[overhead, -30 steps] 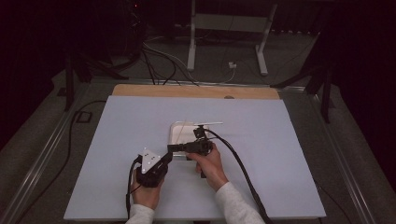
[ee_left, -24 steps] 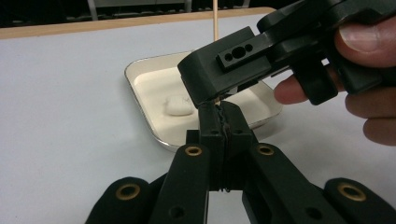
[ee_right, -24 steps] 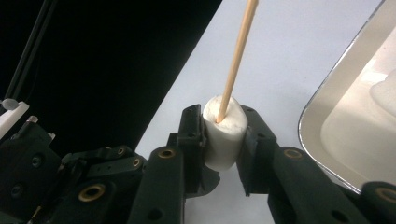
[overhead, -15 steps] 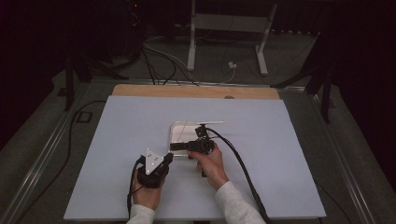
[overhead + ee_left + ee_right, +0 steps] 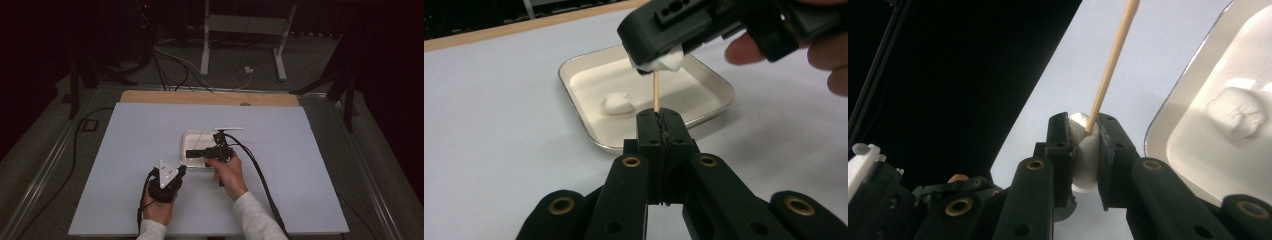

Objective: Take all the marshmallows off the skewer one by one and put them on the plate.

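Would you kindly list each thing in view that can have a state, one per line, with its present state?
Left gripper: shut on the wooden stick, held upright.
Right gripper: shut on a marshmallow, with the stick's tip pushed into it.
Second marshmallow: lying loose in the tray, untouched.
Tray: flat on the table, holding that one marshmallow.

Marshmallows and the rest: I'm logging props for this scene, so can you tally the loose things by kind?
Marshmallows: 2, one in the right gripper, one lying in the tray
Wooden skewer: 1
Tray: 1
Total: 4
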`<state>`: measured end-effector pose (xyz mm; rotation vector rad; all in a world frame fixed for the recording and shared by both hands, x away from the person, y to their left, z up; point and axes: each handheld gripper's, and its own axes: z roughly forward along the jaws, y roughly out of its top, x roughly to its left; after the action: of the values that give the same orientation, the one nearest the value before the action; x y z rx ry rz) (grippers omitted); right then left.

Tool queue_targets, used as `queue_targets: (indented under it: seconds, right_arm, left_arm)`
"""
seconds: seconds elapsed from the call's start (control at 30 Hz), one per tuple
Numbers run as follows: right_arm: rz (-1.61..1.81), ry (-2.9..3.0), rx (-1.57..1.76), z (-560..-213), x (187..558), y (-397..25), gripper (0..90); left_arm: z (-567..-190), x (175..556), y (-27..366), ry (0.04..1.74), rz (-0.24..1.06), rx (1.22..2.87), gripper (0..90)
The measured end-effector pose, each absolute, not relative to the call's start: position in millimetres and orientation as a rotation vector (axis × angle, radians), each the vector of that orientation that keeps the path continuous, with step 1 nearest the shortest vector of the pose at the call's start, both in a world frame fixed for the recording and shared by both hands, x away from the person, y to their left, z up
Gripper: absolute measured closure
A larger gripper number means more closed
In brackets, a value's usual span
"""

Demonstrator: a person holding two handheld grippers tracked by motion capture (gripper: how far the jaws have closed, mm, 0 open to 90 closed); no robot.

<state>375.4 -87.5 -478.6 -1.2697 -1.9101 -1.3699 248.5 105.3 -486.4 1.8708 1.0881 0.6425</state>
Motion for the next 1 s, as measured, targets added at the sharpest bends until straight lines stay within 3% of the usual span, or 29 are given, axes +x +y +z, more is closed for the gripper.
queue_targets:
  seconds: [1.0]
  right_arm:
    - [-1.430, -1.843, -1.353, -466, 402, -116, 80.0]
  left_arm:
    - [-486, 239, 112, 1.048, 0.638, 1.927, 90.0]
